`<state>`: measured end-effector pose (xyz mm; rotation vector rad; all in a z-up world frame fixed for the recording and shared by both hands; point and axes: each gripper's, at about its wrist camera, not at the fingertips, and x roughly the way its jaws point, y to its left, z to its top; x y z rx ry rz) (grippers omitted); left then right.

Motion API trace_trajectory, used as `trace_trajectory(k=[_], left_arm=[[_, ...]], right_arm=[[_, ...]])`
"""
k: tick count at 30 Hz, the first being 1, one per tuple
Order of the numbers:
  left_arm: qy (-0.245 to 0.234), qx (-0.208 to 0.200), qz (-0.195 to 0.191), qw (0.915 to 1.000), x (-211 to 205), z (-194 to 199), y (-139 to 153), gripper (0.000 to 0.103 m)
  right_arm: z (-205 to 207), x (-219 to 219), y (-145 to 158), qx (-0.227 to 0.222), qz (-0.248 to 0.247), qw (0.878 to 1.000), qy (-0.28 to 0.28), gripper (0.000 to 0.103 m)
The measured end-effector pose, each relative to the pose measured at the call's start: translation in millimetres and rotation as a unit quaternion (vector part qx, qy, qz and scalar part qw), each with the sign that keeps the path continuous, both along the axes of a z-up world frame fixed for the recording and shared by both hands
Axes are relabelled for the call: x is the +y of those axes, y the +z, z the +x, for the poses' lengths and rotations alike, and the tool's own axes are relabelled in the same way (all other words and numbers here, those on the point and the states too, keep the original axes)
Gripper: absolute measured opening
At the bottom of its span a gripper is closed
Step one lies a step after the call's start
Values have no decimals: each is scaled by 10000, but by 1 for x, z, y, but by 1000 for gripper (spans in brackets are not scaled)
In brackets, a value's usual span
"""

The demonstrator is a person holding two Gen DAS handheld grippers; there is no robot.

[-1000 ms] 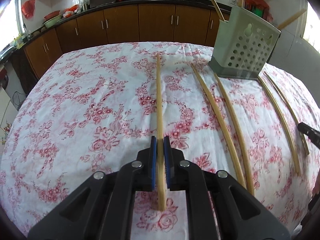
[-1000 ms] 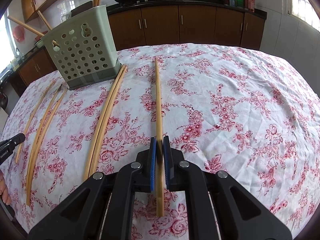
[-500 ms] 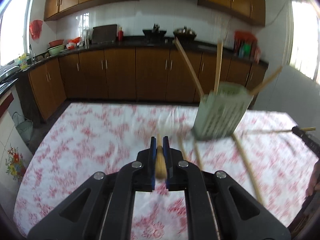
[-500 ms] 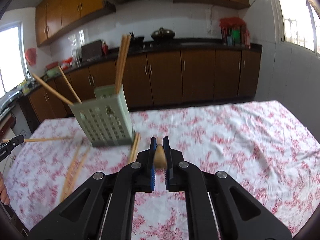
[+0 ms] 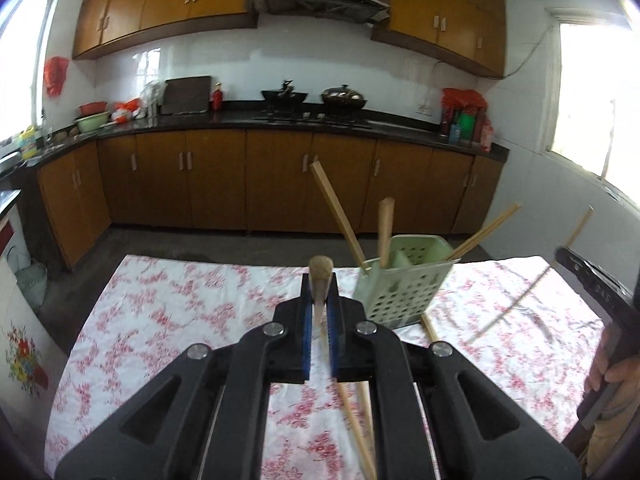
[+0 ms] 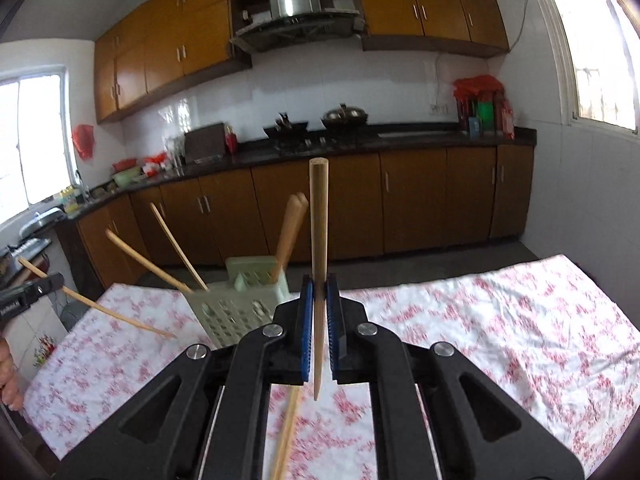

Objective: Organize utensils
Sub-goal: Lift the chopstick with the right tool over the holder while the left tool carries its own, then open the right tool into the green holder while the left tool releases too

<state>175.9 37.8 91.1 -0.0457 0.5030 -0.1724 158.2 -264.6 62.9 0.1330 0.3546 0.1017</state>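
My left gripper [image 5: 320, 312] and right gripper [image 6: 319, 320] each clench one chopstick; colliding over the center-frame holder [image 6: 240, 304] could tip it.

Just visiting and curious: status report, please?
Left gripper shut on a chopstick. Right gripper shut on another chopstick, upright. Green holder ahead, nothing blocking.

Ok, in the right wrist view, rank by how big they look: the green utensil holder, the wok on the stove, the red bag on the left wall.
1. green utensil holder, partly hidden behind the tongs
2. wok and red bag look alike in size, so I leave them unranked; both are far from the camera, so true size is unsure.
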Motion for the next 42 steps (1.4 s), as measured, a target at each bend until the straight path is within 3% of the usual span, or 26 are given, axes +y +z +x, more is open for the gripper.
trace_trajectory(k=[5, 13, 19, 23, 28, 32, 35, 37, 40, 42], left_arm=[[-295, -209, 137, 9993, -15, -15, 25, 8], [-587, -546, -120, 9967, -40, -17, 61, 8], [-422, -1029, -168, 9937, -59, -4, 82, 8], [-247, -1226, -502, 9909, -59, 17, 89, 8], [-242, -1160, -436, 9920, -71, 44, 74, 8], [-265, -995, -219, 9944, -84, 64, 46, 8], [-306, -740, -261, 9964, -85, 76, 29, 8], [-307, -689, -291, 9967, -85, 79, 25, 11], [-300, -689, -356, 9965, -80, 78, 24, 24], [-293, -725, -427, 9960, -75, 74, 25, 28]], right_arm=[[-6, 7, 32, -483, 100, 9986, 213, 8], [-1, 20, 58, -977, 218, 9943, 369, 8], [13, 31, 65, -1259, 151, 9914, 324, 8], [23, 35, 63, -1312, 194, 9908, 280, 8], [42, 39, 50, -1211, 183, 9921, 258, 8], [59, 43, 31, -880, 147, 9956, 278, 8], [64, 43, 20, -607, 170, 9975, 325, 8], [63, 40, 18, -528, 207, 9979, 328, 8], [57, 36, 22, -507, 283, 9978, 311, 10], [51, 31, 28, -544, 314, 9976, 287, 16]])
